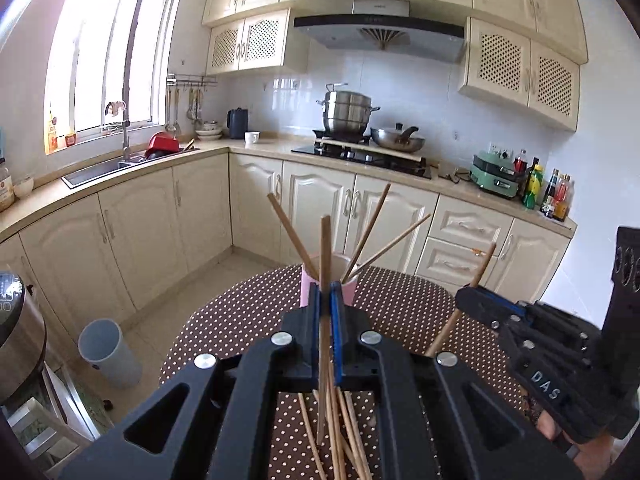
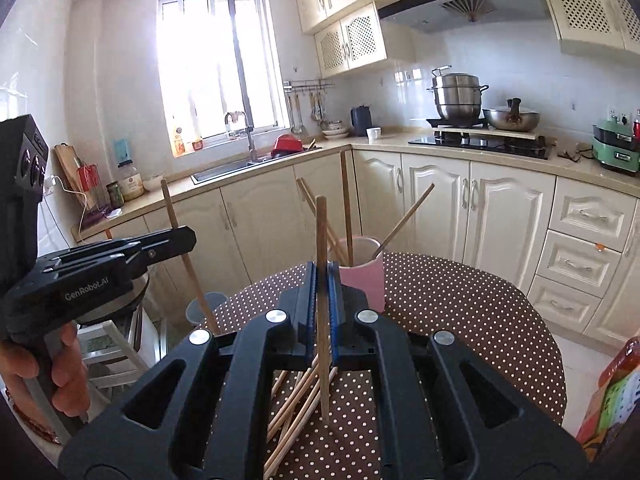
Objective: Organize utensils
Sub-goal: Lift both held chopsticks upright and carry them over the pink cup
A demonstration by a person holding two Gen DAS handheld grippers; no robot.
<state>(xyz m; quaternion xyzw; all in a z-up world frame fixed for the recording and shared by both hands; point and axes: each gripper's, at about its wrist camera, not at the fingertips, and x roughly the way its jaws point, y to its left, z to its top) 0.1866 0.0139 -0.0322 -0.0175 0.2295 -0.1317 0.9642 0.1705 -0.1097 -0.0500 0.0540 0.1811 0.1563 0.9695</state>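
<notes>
A pink cup stands on the polka-dot table with several wooden chopsticks leaning in it. My left gripper is shut on one upright chopstick, just in front of the cup. My right gripper is shut on another upright chopstick, left of the cup. Each gripper shows in the other's view, the right one and the left one, each holding its chopstick. A pile of loose chopsticks lies on the table under the grippers.
A grey bin stands on the floor left of the table. A rice cooker sits on a stool at far left. A colourful box is at the table's right edge. Kitchen counters with sink and stove line the back.
</notes>
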